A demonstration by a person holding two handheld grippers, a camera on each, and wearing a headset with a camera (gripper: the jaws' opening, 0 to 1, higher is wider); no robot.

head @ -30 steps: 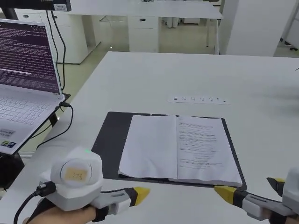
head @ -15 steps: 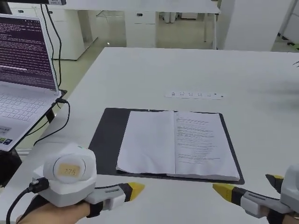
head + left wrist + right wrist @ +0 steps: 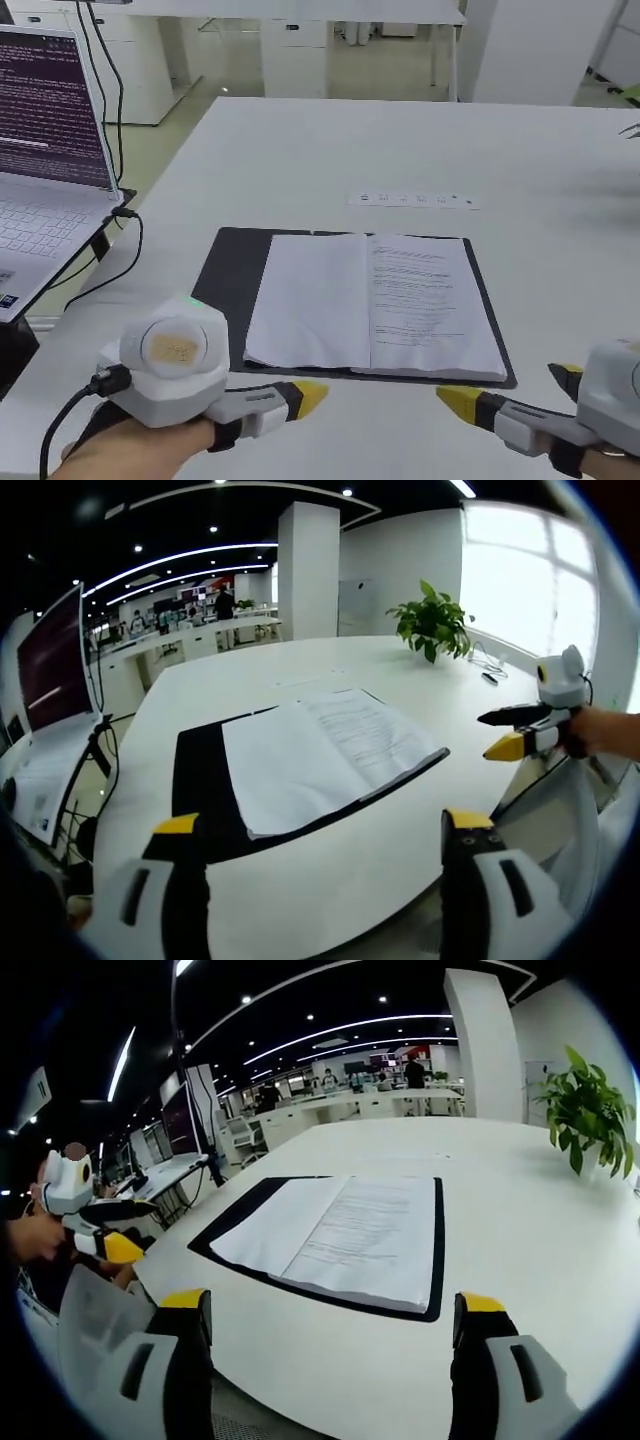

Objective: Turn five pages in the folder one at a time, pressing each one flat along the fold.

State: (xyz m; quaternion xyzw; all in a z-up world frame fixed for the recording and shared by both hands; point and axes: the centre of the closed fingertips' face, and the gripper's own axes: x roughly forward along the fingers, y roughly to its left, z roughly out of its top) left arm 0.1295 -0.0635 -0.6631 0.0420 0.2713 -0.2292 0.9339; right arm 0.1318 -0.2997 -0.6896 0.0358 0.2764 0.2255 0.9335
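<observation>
1. On the desk [image 3: 300, 150], in the head view, the folder [image 3: 232, 300] is seen lying open and flat.
2. Left gripper view: the left tongs [image 3: 323, 823] are held apart, empty, short of the folder.
3. Right gripper view: the right tongs [image 3: 332, 1302] are likewise spread, empty, near the folder.

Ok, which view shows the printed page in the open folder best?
The head view: it looks down on the printed page, whole and nearly square-on, text lines distinct. In the left gripper view the page is slanted and foreshortened; in the right gripper view the page lies at a low angle, lines faint.
</observation>
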